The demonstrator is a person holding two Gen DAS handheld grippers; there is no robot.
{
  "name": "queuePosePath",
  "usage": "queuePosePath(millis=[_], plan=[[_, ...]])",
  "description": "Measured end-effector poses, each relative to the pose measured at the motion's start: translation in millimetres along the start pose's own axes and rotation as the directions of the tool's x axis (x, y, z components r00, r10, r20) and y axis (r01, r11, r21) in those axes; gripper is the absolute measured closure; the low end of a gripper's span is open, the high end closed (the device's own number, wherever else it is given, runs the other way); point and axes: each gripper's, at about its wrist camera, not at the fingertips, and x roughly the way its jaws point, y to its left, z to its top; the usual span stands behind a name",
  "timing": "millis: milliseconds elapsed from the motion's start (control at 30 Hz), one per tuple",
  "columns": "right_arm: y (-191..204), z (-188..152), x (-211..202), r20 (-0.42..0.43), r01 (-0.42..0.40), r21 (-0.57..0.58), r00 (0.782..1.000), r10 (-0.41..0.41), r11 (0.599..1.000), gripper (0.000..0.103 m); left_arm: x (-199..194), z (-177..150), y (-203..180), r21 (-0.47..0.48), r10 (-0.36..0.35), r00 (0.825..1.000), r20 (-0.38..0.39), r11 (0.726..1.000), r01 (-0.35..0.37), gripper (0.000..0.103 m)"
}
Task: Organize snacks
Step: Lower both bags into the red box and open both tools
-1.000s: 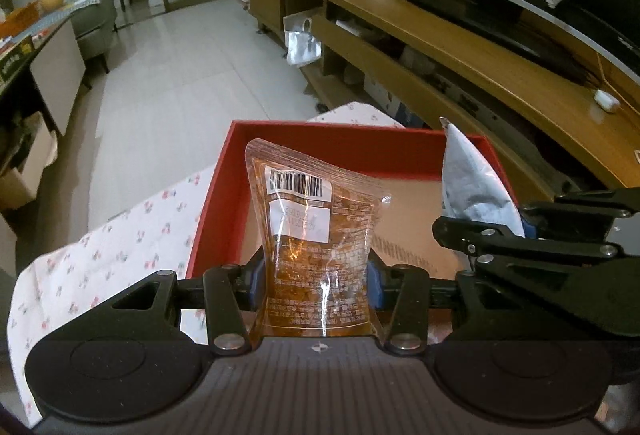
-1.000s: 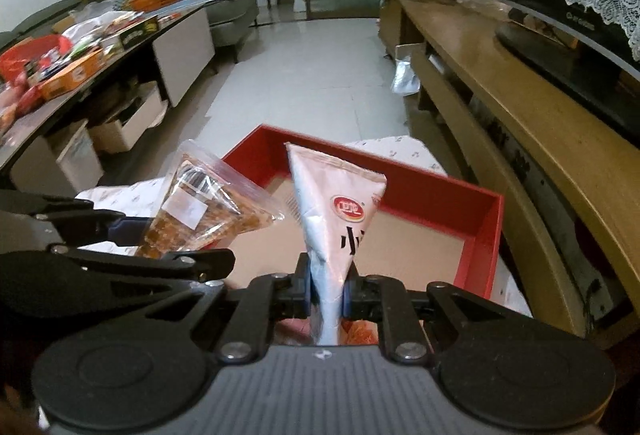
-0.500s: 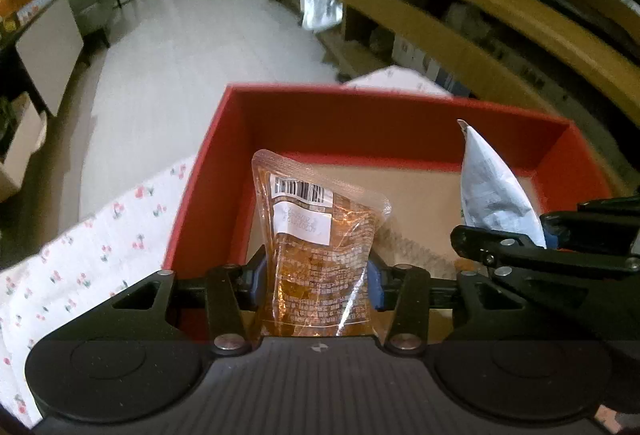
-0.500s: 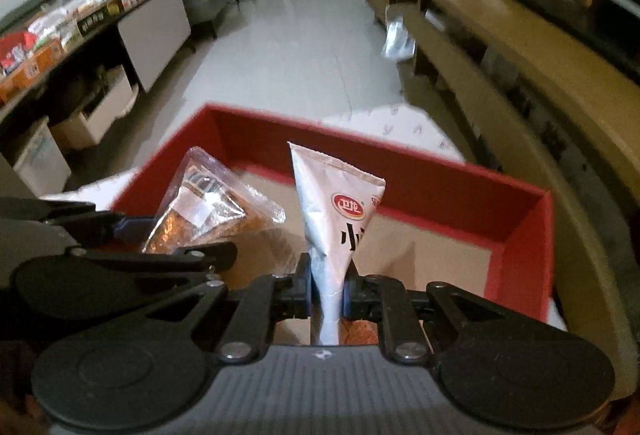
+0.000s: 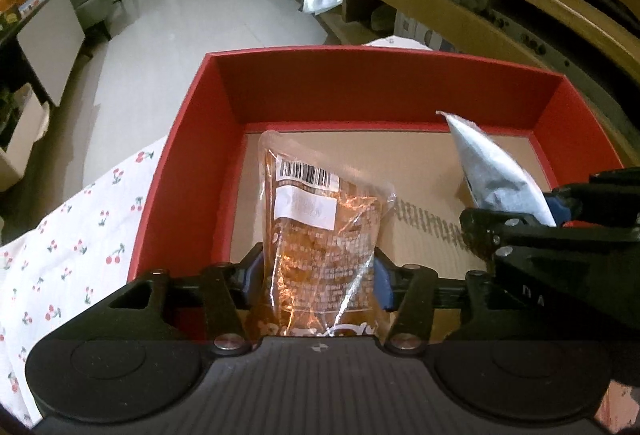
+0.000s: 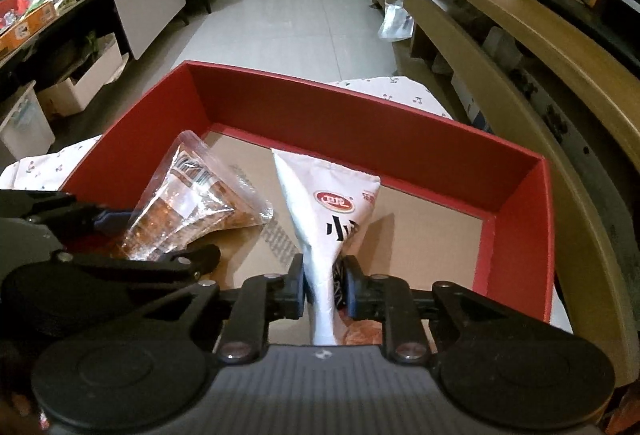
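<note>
Left gripper [image 5: 320, 275]: jaws just easing apart, brown packet [image 5: 320, 235] sitting between them.
Right gripper [image 6: 323, 289]: loosening around white pouch [image 6: 332, 219].
Box [image 5: 384, 91]: bare floor lying open toward 12 o'clock.

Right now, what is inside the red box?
Inside the red box: a clear brown snack packet between the left gripper's opening jaws, a white packet in the right gripper. Packets partly cover the cardboard floor.

Bare box floor [image 5: 420, 171] beyond both packets [image 5: 320, 235]
</note>
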Motion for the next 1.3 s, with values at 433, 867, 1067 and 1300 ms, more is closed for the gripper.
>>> queuePosePath(millis=[433, 867, 1067, 1300], plan=[[8.1, -16.8, -14.8, -0.026, 0.011, -0.019, 1.000, -0.012, 1.000, 0.061, -11.3, -18.3, -1.7, -0.002, -0.008, 0.998, -0.058, 1.000, 0.008, 0.036], [10.5, -22.3, -47.1, 0.045, 0.036, -0.004, 0.998, -0.036, 0.999, 0.055, -42.5, -20.5, 0.7, -0.020, 0.022, 1.000, 0.014, 1.000, -0.022, 0.029], [5.6, -15.0, -70.7, 0.116, 0.033, 0.033, 0.993, -0.036, 0.999, 0.046, -62.8, -15.1, 9.7, -0.074, 0.004, 0.998, 0.069, 0.997, 0.001, 0.024], [4.8, -20.2, -83.9, 0.138, 0.055, 0.026, 0.989, -0.058, 0.998, 0.041, -78.5, -16.8, 6.9, -0.078, -0.006, 0.995, 0.103, 0.997, 0.014, 0.021]])
